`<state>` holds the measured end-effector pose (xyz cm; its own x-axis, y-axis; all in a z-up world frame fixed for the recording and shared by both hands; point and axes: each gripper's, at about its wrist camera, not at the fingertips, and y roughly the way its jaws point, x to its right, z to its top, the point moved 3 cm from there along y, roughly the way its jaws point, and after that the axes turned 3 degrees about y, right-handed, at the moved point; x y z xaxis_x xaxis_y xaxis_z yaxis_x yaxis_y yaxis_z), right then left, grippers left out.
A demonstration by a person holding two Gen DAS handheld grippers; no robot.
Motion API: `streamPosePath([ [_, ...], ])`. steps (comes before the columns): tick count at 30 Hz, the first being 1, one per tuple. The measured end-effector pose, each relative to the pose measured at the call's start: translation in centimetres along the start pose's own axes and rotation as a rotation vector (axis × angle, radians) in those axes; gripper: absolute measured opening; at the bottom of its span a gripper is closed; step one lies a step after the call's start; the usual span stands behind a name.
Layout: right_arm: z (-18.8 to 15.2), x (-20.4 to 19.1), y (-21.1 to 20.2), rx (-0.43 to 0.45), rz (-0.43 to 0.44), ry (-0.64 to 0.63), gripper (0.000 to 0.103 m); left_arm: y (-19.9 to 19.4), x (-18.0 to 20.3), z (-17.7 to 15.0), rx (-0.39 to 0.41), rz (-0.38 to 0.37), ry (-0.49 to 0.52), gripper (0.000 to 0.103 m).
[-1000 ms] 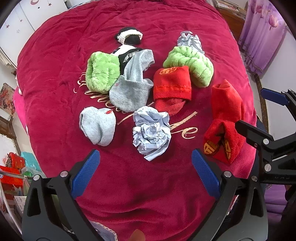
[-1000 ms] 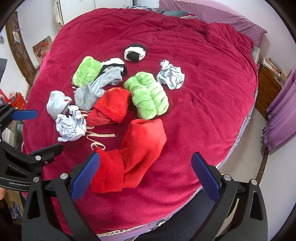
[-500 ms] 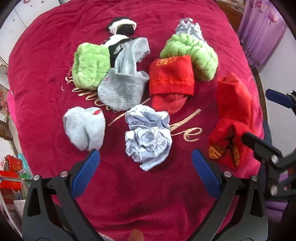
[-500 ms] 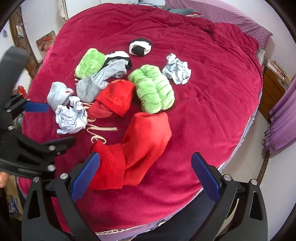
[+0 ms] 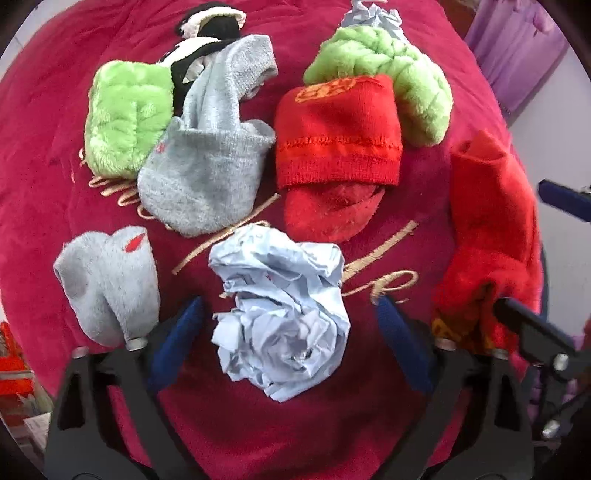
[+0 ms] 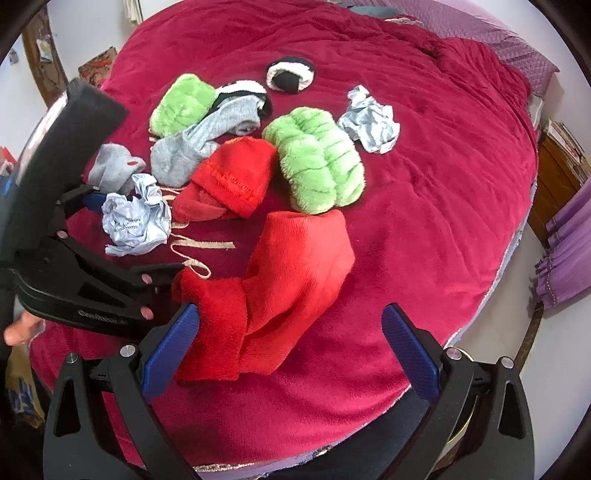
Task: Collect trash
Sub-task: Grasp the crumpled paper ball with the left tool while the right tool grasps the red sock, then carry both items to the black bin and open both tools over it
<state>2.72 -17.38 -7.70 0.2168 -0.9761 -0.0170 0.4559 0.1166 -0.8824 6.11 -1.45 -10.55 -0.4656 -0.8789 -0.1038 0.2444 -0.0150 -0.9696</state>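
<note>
A crumpled pale-blue paper ball [image 5: 282,314] lies on the red bedspread [image 5: 288,424], between the open jaws of my left gripper [image 5: 290,339]; the blue pads flank its near half without touching it. It also shows in the right wrist view [image 6: 135,218], with the left gripper [image 6: 122,240] around it. A second crumpled paper ball [image 6: 371,120] lies farther back beside a green fuzzy sock [image 6: 319,162]; its top peeks out in the left view [image 5: 375,16]. My right gripper [image 6: 291,350] is open, over a long red sock [image 6: 280,291].
Several socks are scattered on the bed: grey [image 5: 207,166], small grey [image 5: 107,284], red [image 5: 338,147], green [image 5: 127,114], black-and-white [image 6: 290,74]. The bed edge drops off at the right, toward a wooden cabinet [image 6: 557,155] and purple curtains [image 6: 569,254].
My left gripper has moved forward and down, so the near paper ball now sits between its pads. My right gripper has edged forward over the long red sock.
</note>
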Motion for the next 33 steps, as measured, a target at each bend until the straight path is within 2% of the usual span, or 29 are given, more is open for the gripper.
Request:
streamPosePath([
  [2,0.1,0.0,0.5,-0.005,0.007,-0.006,0.095,-1.0,-0.3,-0.3,0.017,-0.004,-0.012,0.045],
  [3,0.2,0.1,0.8,-0.014,0.015,-0.006,0.095,-1.3,-0.5,-0.4,0.02,-0.01,-0.012,0.043],
  [8,0.5,-0.1,2.8,-0.045,0.034,-0.023,0.095,-2.9,-2.0,-1.4,0.035,-0.059,-0.042,0.043],
  [12,1.2,-0.8,3.9,-0.043,0.029,-0.048,0.094,-2.3,-2.3,-1.7,0.052,-0.031,-0.045,0.043],
  [13,1.2,-1.2,4.1,-0.036,0.02,-0.063,0.089,-2.5,-2.2,-1.8,0.053,-0.037,-0.05,0.043],
  [14,1.3,-1.5,4.1,-0.03,0.023,-0.075,0.07,-2.4,-2.0,-1.7,0.056,-0.026,-0.051,0.043],
  [15,1.2,-1.9,4.0,-0.029,0.046,-0.091,0.061,-2.8,-1.9,-2.0,0.06,-0.024,-0.054,0.043],
  [16,1.2,-2.3,3.8,-0.03,0.069,-0.097,0.042,-3.2,-1.9,-2.6,0.066,-0.026,-0.058,0.043],
  [17,1.1,-2.6,3.5,-0.031,0.104,-0.105,0.03,-3.9,-1.9,-2.9,0.075,-0.03,-0.062,0.043],
  [20,0.9,-2.9,2.2,-0.018,0.117,-0.126,0.025,-5.8,-1.4,-2.8,0.097,-0.033,-0.061,0.043],
  [23,0.7,-2.2,0.8,-0.018,0.155,-0.101,0.024,-7.6,-1.0,-3.0,0.118,-0.025,-0.052,0.043],
  [27,0.3,-0.8,-0.7,-0.009,0.133,-0.079,0.024,-8.7,-0.1,-2.4,0.128,-0.008,-0.021,0.044],
  [33,-0.4,2.5,-2.9,0.015,0.126,-0.009,0.024,-9.7,3.5,0.0,0.159,-0.005,0.061,0.044],
])
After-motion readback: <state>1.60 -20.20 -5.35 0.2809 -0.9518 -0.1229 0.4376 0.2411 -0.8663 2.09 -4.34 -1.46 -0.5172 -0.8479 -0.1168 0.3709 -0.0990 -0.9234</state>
